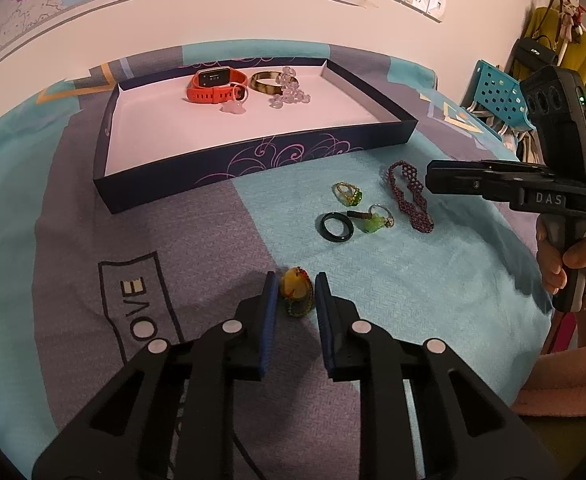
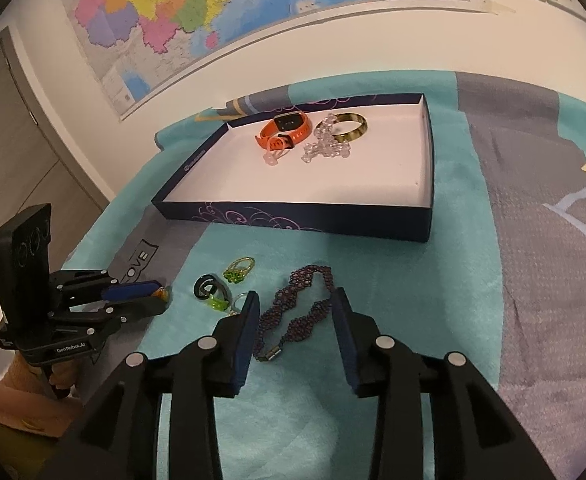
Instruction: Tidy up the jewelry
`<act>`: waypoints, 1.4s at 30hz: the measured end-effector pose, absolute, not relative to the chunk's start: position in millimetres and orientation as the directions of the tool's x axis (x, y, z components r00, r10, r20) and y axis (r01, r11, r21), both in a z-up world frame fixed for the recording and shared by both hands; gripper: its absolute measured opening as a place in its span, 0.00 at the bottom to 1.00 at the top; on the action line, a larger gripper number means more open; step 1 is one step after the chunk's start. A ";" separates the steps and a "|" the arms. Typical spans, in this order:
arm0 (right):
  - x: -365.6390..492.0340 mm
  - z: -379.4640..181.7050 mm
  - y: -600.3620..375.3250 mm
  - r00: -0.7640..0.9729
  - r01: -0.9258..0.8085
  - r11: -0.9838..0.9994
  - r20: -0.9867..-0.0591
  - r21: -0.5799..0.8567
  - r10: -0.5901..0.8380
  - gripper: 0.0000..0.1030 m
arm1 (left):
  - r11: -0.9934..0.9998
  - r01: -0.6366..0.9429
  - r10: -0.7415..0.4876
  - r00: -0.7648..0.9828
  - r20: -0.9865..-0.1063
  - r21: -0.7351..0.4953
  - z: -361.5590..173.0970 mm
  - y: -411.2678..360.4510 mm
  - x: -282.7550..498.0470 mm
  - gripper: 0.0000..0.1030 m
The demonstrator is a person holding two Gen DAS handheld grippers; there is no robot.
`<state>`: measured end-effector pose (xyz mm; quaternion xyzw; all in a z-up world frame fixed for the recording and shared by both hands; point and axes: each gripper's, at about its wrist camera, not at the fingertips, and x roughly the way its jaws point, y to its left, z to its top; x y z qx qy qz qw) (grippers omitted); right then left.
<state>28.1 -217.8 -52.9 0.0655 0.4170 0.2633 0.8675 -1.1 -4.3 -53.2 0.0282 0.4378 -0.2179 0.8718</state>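
A dark blue box tray [image 1: 253,158] [image 2: 293,222] holds an orange watch [image 1: 213,86] [image 2: 283,130], a gold bangle [image 1: 267,83] [image 2: 349,126] and a clear bead bracelet [image 1: 289,94] [image 2: 327,146]. On the blanket lie a green bead ring [image 1: 348,193] [image 2: 239,270], a black ring [image 1: 336,228] [image 2: 207,286], a green pendant [image 1: 375,222] and a purple beaded bracelet [image 1: 409,196] [image 2: 305,312]. My left gripper [image 1: 295,286] has its fingers on both sides of a yellow-green beaded piece [image 1: 296,292], not visibly clamped. My right gripper [image 2: 297,302] is open around the purple bracelet.
A teal and grey blanket [image 1: 413,280] [image 2: 453,280] covers the surface. A wall with a map [image 2: 213,12] stands behind the tray. A teal basket [image 1: 497,94] and hanging clothes are at the far right. A door [image 2: 9,120] is at the left.
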 end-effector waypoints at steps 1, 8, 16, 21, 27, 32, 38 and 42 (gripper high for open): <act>28.3 -53.5 -216.3 0.511 -0.405 0.852 -0.692 0.331 0.511 0.37 | 0.903 0.404 -0.356 0.522 -0.775 -0.142 -53.1 -4.2 -1.2 0.19; 27.3 -59.7 -206.2 0.506 -0.410 0.861 -0.710 0.300 0.489 0.48 | 0.905 0.402 -0.352 0.524 -0.775 -0.139 -52.6 -4.8 -1.3 0.19; 24.1 -64.5 -194.4 0.516 -0.422 0.874 -0.728 0.242 0.451 0.50 | 0.906 0.401 -0.352 0.526 -0.774 -0.139 -53.0 -4.7 -0.9 0.19; 22.9 -65.0 -191.8 0.527 -0.422 0.880 -0.731 0.219 0.434 0.50 | 0.908 0.395 -0.352 0.530 -0.771 -0.143 -51.9 -4.0 0.1 0.23; 22.5 -64.7 -193.2 0.528 -0.417 0.881 -0.730 0.224 0.435 0.50 | 0.895 0.434 -0.360 0.558 -0.748 -0.107 -41.2 -14.6 -0.7 0.34; 22.1 -64.1 -194.0 0.528 -0.414 0.881 -0.727 0.229 0.438 0.50 | 0.876 0.479 -0.349 0.550 -0.759 -0.055 -42.9 -37.8 10.4 0.34; 22.3 -64.0 -195.9 0.530 -0.410 0.882 -0.726 0.233 0.438 0.50 | 0.865 0.500 -0.341 0.529 -0.777 -0.039 -51.7 -53.6 26.5 0.34; 23.6 -64.2 -193.9 0.528 -0.416 0.879 -0.725 0.232 0.441 0.51 | 0.870 0.491 -0.335 0.529 -0.780 -0.041 -55.0 -53.2 30.2 0.25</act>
